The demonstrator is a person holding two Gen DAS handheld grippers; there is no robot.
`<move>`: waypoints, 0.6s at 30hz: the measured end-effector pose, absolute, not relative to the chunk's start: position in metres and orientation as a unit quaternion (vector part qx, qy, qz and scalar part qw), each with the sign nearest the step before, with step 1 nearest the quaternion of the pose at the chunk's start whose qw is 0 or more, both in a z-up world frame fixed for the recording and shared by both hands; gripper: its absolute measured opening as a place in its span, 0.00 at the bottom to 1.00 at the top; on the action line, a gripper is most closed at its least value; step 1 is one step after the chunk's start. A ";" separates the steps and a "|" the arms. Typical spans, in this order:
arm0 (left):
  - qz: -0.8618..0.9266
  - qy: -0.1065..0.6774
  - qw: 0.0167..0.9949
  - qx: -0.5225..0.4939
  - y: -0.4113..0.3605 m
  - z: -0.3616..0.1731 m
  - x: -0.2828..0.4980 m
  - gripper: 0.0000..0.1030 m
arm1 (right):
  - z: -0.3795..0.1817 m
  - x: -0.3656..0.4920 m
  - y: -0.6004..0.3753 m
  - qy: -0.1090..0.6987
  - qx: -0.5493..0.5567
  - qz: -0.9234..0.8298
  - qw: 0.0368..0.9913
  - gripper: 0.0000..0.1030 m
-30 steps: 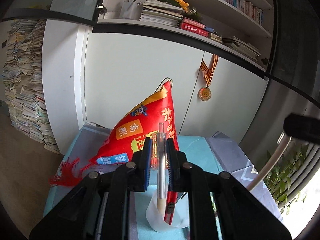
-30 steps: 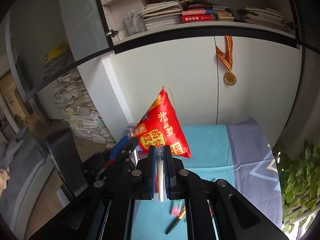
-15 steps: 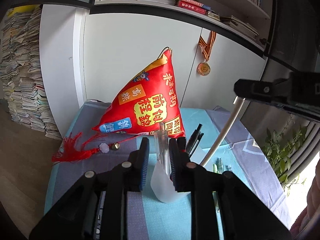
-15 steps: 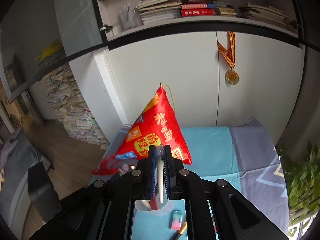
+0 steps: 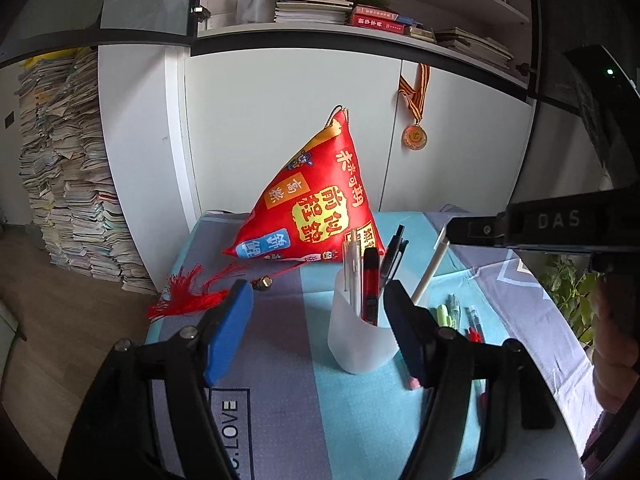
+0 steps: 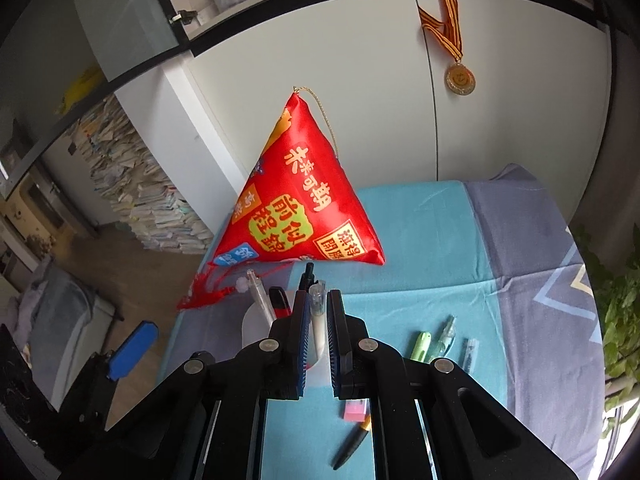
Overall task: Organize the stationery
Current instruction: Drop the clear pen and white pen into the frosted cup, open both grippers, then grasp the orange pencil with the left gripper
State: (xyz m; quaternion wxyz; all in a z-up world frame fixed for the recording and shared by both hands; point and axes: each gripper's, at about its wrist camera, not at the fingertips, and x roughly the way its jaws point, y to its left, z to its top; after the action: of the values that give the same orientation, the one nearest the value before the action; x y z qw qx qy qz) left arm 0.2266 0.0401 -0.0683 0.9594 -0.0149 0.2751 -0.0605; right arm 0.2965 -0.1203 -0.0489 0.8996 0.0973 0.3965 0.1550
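Your right gripper is clamped on a white pen, long axis near upright and tilted, lower end just over the translucent pen cup near the table's left edge. Your left gripper is opening, nothing between its pads, the cup just ahead.

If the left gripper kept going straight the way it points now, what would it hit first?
Probably the translucent white pen cup: it stands just ahead of the opening left gripper, nearer its right finger, nothing held. Depth is unclear; the red triangular pillow lies behind.
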 end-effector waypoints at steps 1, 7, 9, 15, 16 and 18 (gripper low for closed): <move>-0.061 0.277 0.959 -0.016 0.042 -0.070 0.225 0.65 | -0.048 0.293 -0.124 0.395 0.100 0.155 0.900 0.08; -0.086 0.302 0.949 -0.017 0.038 -0.082 0.218 0.64 | -0.049 0.267 -0.155 0.393 0.090 0.134 0.905 0.08; -0.102 0.311 0.945 -0.008 0.029 -0.088 0.214 0.64 | -0.061 0.263 -0.167 0.411 0.083 0.117 0.900 0.08; -0.158 0.354 0.921 0.027 -0.006 -0.114 0.209 0.39 | -0.129 0.247 -0.181 0.502 0.072 0.087 0.858 0.08; -0.167 0.365 0.915 0.032 -0.012 -0.120 0.210 0.36 | -0.139 0.244 -0.180 0.514 0.072 0.091 0.850 0.08; -0.182 0.385 0.903 0.045 -0.024 -0.132 0.209 0.35 | -0.155 0.237 -0.178 0.531 0.073 0.097 0.839 0.09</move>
State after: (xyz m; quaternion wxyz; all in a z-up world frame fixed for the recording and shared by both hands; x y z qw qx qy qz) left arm 0.2092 -0.0244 -0.1317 0.9035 0.0455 0.3852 -0.1824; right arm 0.2374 -0.1778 -0.1547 0.8387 0.0733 0.5309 0.0968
